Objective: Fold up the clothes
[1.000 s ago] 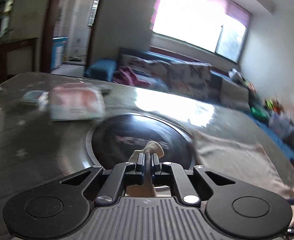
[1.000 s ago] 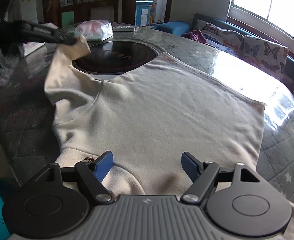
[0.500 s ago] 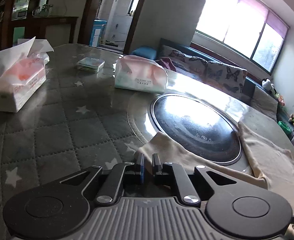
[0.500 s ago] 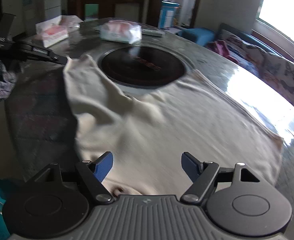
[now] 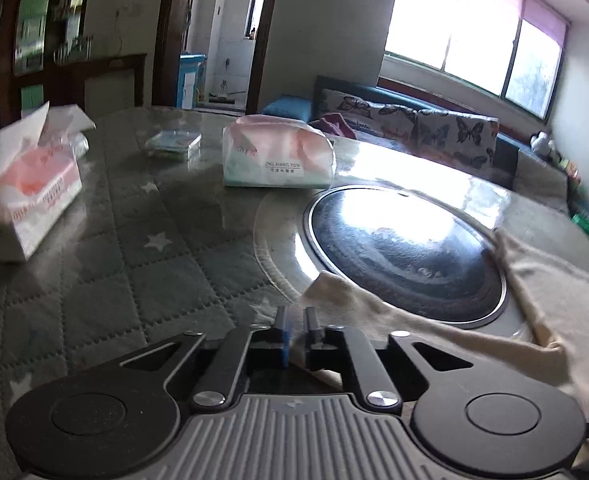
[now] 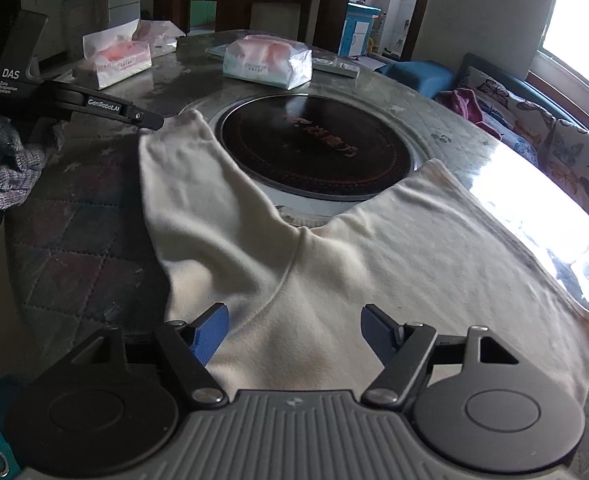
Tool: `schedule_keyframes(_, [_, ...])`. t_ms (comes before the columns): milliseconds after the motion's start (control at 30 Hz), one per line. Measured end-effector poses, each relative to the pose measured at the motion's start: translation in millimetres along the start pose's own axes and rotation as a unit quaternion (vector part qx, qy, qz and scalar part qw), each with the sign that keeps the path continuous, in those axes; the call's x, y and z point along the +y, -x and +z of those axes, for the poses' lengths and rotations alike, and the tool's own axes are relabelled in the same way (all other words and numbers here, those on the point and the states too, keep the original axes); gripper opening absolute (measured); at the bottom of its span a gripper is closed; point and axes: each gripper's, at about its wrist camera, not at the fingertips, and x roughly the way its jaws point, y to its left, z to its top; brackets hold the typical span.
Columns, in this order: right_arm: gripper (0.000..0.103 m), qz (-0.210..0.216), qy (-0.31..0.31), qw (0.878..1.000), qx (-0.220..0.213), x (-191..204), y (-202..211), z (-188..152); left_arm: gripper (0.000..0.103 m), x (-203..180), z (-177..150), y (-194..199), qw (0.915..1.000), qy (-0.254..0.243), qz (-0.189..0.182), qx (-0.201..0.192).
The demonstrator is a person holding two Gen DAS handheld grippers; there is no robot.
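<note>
Now, item by item, we record the following.

Cream garment (image 6: 374, 264): spread flat across the middle and right of the right wrist view, one sleeve (image 6: 182, 184) running up and to the left, past the rim of the dark round hob (image 6: 314, 148) at centre frame. A second ago that sleeve end was lifted clear of the table (image 5: 94, 264); we now have it laid down, stretched out straight.

Left gripper (image 5: 294, 320): fingers together. The sleeve cuff lies just ahead of the tips, and we cannot tell whether a fold of cloth is pinched between them.

Right gripper (image 6: 294, 332): jaws wide and closing slightly, nothing between them, hovering above the shoulder at lower centre. It has slid sideways along the garment since a second ago.

Two tissue packs (image 5: 278, 156) (image 5: 26, 196): upper left of the left wrist view, well apart from the cloth.

Our reading: the smoothing-out looks finished, so the sleeve is ready to be folded inward over the body.
</note>
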Motion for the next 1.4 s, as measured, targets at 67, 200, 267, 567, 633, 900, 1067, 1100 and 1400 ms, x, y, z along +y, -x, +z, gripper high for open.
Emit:
schedule_keyframes(67, [0.074, 0.004, 0.007, 1.0, 0.0, 4.5, -1.7, 0.1, 0.003, 0.4, 1.8, -3.0, 1.0, -0.008, 0.005, -0.002])
schedule_keyframes(200, [0.074, 0.015, 0.024, 1.0, -0.001, 15.0, -1.0, 0.2, 0.002, 0.5, 7.6, -12.1, 0.9994, -0.021, 0.026, -0.002])
schedule_keyframes(267, [0.074, 0.018, 0.037, 0.999, -0.005, 19.6, 1.3, 0.6, 0.002, 1.5, 10.3, -16.6, 0.9991, -0.023, 0.037, 0.002])
schedule_keyframes(567, [0.064, 0.048, 0.027, 0.998, -0.024, 18.5, 8.7, 12.8, 0.008, -3.5, 8.3, 7.5, 0.9997, -0.003, 0.023, -0.003])
schedule_keyframes(633, [0.061, 0.061, 0.039, 0.997, -0.021, 25.1, 8.5, 11.4, 0.015, -1.0, 5.9, 7.4, 0.9992, 0.007, 0.038, 0.003])
schedule_keyframes(900, [0.032, 0.081, 0.053, 0.995, -0.01, 38.7, 2.0, 8.9, 0.006, 0.8, 3.1, -0.6, 0.9992, 0.018, 0.033, 0.012])
schedule_keyframes(1067, [0.005, 0.085, 0.038, 0.996, -0.012, 36.0, -0.8, 8.8, 0.004, -2.7, 14.3, 8.2, 0.9992, 0.009, 0.033, -0.021])
schedule_keyframes(1100, [0.005, 0.09, 0.038, 0.995, -0.014, 36.6, 0.4, 8.9, 0.004, -4.5, 16.7, 11.7, 0.999, 0.003, 0.031, -0.033])
schedule_keyframes(1400, [0.013, 0.123, 0.053, 0.991, -0.027, 44.6, 6.9, 10.9, 0.004, -4.9, 13.1, -2.0, 0.999, -0.008, 0.043, -0.013])
